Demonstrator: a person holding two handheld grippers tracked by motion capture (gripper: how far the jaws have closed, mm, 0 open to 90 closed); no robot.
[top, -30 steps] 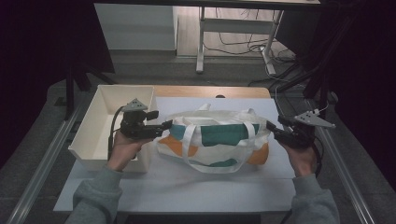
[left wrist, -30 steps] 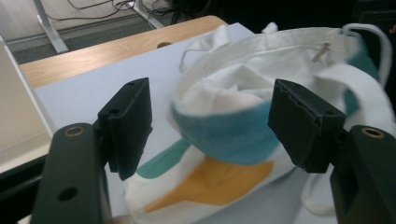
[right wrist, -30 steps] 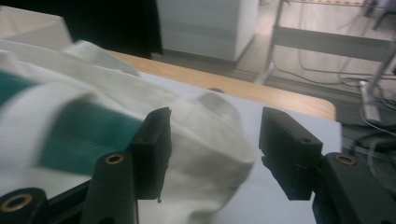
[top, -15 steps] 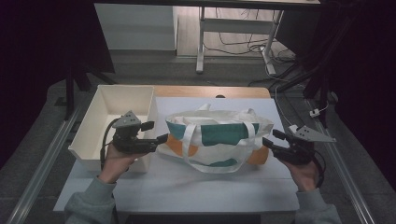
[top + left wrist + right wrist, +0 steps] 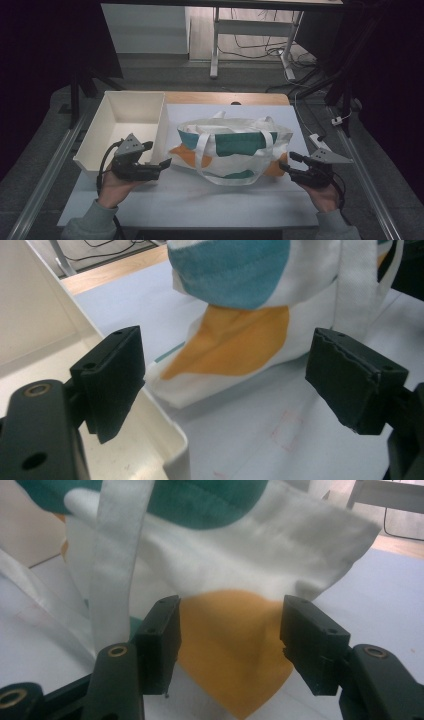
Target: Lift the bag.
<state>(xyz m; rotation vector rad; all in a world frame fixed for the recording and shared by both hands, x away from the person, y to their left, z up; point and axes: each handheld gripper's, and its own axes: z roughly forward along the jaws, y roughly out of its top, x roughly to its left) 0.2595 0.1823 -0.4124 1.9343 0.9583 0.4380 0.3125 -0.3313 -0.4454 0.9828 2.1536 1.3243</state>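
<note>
A white tote bag (image 5: 230,147) with teal and orange patches lies in the middle of the white table cover, its straps draped over its front. My left gripper (image 5: 158,154) hovers just off the bag's left end by the bin's near corner. Its jaws have just been opening and now stand wide with nothing between them. In the left gripper view the bag's orange corner (image 5: 240,340) lies ahead of the left gripper (image 5: 225,375). My right gripper (image 5: 287,161) is open at the bag's right end. The bag's orange corner (image 5: 230,635) lies in the gap, untouched by the pads.
A white bin (image 5: 120,115) stands at the left, its near corner (image 5: 170,440) under my left jaw. The table cover (image 5: 200,200) runs to the near edge, with a wooden strip (image 5: 225,97) at the back. Metal rails flank the table.
Both hands have drawn back and down toward the near edge. The left gripper has come away from the bag's left end and its jaws have widened. The bag has barely moved.
</note>
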